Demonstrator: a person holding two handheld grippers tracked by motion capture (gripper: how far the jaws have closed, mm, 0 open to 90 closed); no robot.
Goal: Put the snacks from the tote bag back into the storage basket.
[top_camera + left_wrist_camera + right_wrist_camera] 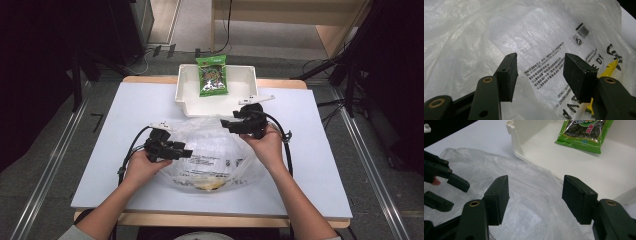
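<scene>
Plastic bag (pixel 212 157), clear w/ printed text, lies crumpled on the white table (pixel 125 125) btwn the two tongs, its near end toward the person. Left gripper (pixel 186 153): jaws apart, pointing right over the bag's left edge; in the left gripper view (pixel 540 75) the gap frames the bag's small-print block, film lying beyond the pads (pixel 509 75), contact w/ it not discernible. Right gripper (pixel 226 124): jaws apart, pointing left over the bag's far right corner; in the right gripper view (pixel 535 197) wrinkled film lies beyond the gap, nothing clamped.

Hands: left hand (pixel 142 167) wraps its tool from below-left, forearm entering at the bottom edge; right hand (pixel 267 145) grips its tool from the right, wrist bent inward. A cable (pixel 132 147) loops from the left tool, another from the right.

Beyond the bag: white tray (pixel 187 92) at the table's far edge, just beside the bag's far end; green snack packet (pixel 212 75) lies in it, top end propped on the back wall.

Hard to read: yellow item (pixel 210 185) inside the bag's near end, blurred by film, identity unclear. Bag lettering cut off at the frame edge in the left gripper view. Packet top is cropped in the right gripper view (pixel 584 132).
</scene>
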